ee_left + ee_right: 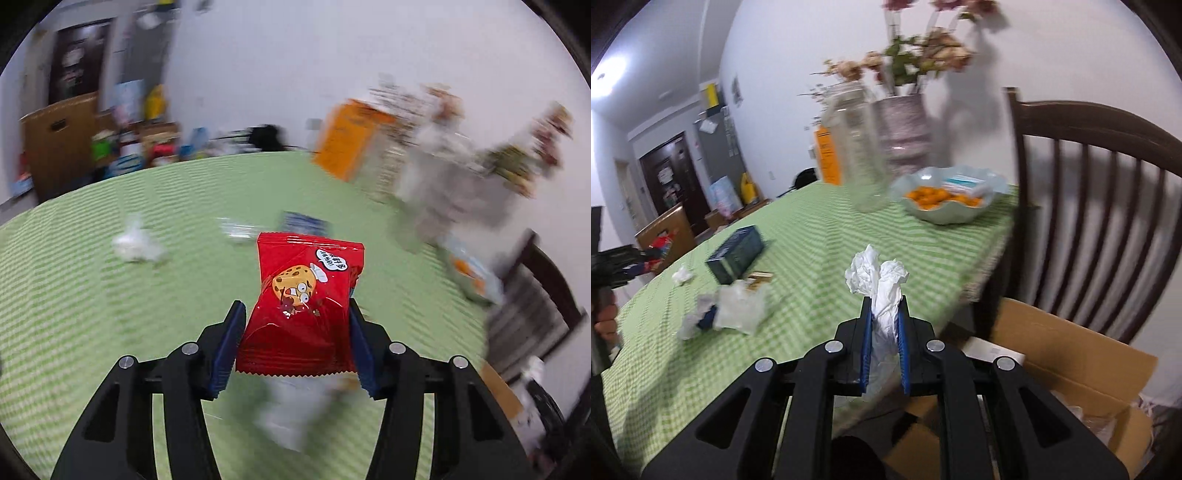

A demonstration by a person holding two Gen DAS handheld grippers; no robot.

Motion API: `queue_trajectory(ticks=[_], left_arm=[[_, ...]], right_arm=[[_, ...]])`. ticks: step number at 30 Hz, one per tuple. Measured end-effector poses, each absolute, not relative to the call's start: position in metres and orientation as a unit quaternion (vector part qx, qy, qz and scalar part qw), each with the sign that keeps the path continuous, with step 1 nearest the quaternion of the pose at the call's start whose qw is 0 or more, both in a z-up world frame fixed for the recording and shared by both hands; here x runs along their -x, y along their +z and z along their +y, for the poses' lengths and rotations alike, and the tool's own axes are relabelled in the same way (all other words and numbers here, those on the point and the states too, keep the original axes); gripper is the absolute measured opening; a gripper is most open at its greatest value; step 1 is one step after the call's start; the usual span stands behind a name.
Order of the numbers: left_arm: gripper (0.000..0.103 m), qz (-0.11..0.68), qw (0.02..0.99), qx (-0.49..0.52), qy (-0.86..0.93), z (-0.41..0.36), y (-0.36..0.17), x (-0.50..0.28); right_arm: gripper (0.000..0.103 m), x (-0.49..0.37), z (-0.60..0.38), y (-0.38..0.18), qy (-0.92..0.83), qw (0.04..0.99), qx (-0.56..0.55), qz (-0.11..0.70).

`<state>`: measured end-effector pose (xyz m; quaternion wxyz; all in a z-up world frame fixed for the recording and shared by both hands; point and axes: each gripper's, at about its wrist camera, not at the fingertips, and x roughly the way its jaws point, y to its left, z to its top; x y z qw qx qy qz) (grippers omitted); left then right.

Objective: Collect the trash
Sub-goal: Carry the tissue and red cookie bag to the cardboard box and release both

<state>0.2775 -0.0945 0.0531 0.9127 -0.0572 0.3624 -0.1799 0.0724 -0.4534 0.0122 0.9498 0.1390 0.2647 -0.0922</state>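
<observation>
My left gripper (297,314) is shut on a red cookie snack packet (304,306) and holds it above the green checked tablecloth (74,314). My right gripper (885,306) is shut on a crumpled white tissue (881,284), held over the table's near edge. An open cardboard box (1071,373) sits below to the right of it. On the table lie a crumpled tissue (135,243), a clear plastic wrapper (738,310), a small white scrap (681,275) and a dark blue carton (737,253). The left gripper also shows at the far left of the right wrist view (613,262).
A glass jar (860,147), a vase of flowers (905,122), an orange box (827,151) and a bowl of orange fruit (945,195) stand at the table's far end. A dark wooden chair (1100,206) stands right of the table. Clutter lies beyond the table.
</observation>
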Motion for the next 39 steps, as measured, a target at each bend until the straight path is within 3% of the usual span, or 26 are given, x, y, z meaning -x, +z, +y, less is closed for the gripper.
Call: queue_trajectory(ticks=[10,19,29,39], left_arm=[[0.052,0.423,0.782,-0.059,-0.455,-0.294,0.02,-0.162],[0.052,0.541,0.66,-0.222,-0.472,-0.427,-0.086,-0.1],[0.052,0.606,0.616,-0.293,-0.409,-0.485,-0.166,-0.113],[0.06,0.595,0.639,-0.327,-0.362,-0.528,-0.189,-0.137]], right_arm=[[0.013,0.003,-0.525,-0.027,-0.193,0.92,-0.189,0.285],[0.013,0.046,-0.557,-0.063,-0.224,0.898,-0.222,0.307],[0.014,0.049,-0.575,-0.105,-0.198,0.883,-0.246,0.347],[0.014,0.021,-0.567,-0.135,-0.138,0.88,-0.247,0.383]])
